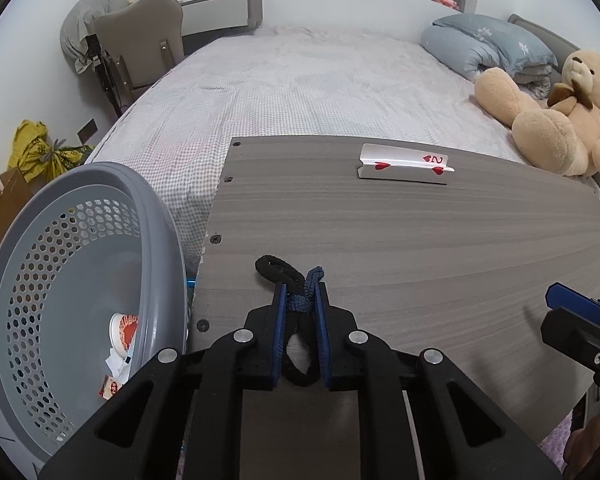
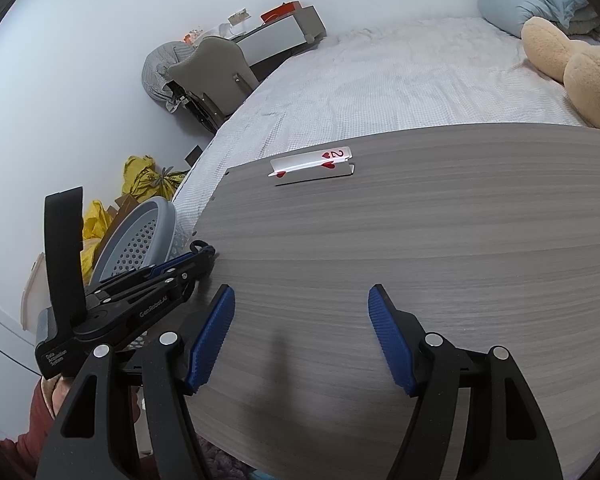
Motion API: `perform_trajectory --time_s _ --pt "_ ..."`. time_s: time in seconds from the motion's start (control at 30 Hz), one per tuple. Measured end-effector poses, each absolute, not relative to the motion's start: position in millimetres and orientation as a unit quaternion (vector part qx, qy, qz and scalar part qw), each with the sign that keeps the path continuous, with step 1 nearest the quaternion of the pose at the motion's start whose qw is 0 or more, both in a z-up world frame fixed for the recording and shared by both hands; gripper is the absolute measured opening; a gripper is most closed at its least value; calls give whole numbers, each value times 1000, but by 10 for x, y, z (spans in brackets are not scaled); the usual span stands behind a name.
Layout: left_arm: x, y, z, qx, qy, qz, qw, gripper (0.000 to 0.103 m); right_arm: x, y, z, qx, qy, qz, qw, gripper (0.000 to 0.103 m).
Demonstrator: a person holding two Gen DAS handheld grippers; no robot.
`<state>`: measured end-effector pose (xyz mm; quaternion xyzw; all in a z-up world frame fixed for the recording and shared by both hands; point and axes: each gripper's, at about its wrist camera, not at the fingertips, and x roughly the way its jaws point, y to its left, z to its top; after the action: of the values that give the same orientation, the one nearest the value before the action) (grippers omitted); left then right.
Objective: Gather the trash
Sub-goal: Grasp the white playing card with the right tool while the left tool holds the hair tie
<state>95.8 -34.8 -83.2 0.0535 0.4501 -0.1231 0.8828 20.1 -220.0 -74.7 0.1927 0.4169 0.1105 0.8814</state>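
Trash already lies in the grey perforated basket [image 1: 80, 264] at the far left, which leans beside the left edge of the desk [image 1: 420, 248]: a round lid with red print, crumpled white paper and a small red wrapper sit at its bottom. Behind the basket, on the floor, are yellow bags [image 1: 40, 148], and further back a chair [image 1: 140, 48] draped with grey cloth stands by the bed [image 1: 300, 80]. Just right of the basket, at the near left part of the desk, the left gripper [image 1: 302, 300] has its blue fingers [image 1: 279, 308] pinching hair ties [image 1: 296, 280]: a black loop and a dark blue one stick out beyond the tips, and another black loop hangs behind the pads. From the right wrist view this gripper appears low on the left, with the ties at its tip by the desk edge. Further right, at the far side of the desk, a bent playing card [image 1: 404, 164], the two of hearts, rests alone, well apart from both grippers. To the right, the right gripper [image 2: 302, 320] hovers over the bare near part of the desk with its fingers [image 2: 212, 340] spread wide and nothing between them. At the far right a tan teddy bear [image 1: 560, 112] lies on the bed beside blue pillows [image 1: 496, 44].
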Motion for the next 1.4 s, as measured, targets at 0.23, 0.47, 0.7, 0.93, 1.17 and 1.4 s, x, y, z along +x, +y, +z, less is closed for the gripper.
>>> perform_trajectory --time_s 0.23,0.47,0.7,0.93,1.17,1.4 --pt "849 -304 -727 52 438 -117 890 14 343 -2233 -739 184 417 101 885 67" --pt "847 -223 -589 43 430 -108 895 14 745 -2304 -673 150 420 110 888 67" --pt "896 -141 -499 26 430 -95 897 14 1249 -2247 -595 65 439 139 885 67" --pt "947 -65 -419 20 428 -81 900 14 1621 -2108 -636 3 450 180 875 66" --pt "988 -66 -400 22 432 -72 899 14 1806 -1963 -749 -44 461 202 863 66" --pt "1005 -82 -374 25 431 -69 900 14 1893 -1854 -837 -87 467 208 855 66"
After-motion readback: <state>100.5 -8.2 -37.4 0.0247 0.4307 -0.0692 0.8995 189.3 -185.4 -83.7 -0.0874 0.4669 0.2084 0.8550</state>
